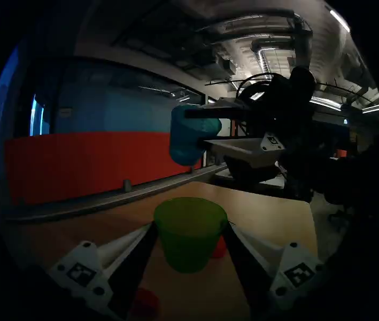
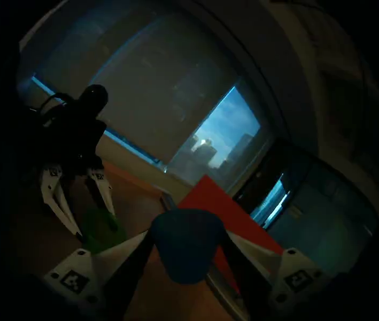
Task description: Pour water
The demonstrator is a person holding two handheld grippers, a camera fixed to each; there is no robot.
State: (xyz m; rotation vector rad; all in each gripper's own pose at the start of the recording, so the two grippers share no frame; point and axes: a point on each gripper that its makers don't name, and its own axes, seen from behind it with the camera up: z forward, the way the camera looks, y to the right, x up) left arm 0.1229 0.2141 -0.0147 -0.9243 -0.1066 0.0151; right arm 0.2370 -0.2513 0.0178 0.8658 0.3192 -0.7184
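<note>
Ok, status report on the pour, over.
Left gripper shut on green cup. Right gripper shut on blue cup, held higher. Two red bits on table, nothing between cups.

One green cup [image 1: 190, 232], one teal-blue cup [image 1: 189, 134]; tan worktop [image 1: 275, 214]; red wall panel [image 1: 82, 160]; left claw [image 1: 190, 241] and right claw [image 2: 186, 238] white, with black-and-white square markers.

cams face each other over table [image 1: 264, 208]; both see green cup [image 1: 189, 232]

room dim | red wall panel [image 1: 82, 160] | window [image 2: 218, 131], city beyond | wooden table [image 1: 275, 214] | perhaps ceiling ducts [image 1: 267, 51]
</note>
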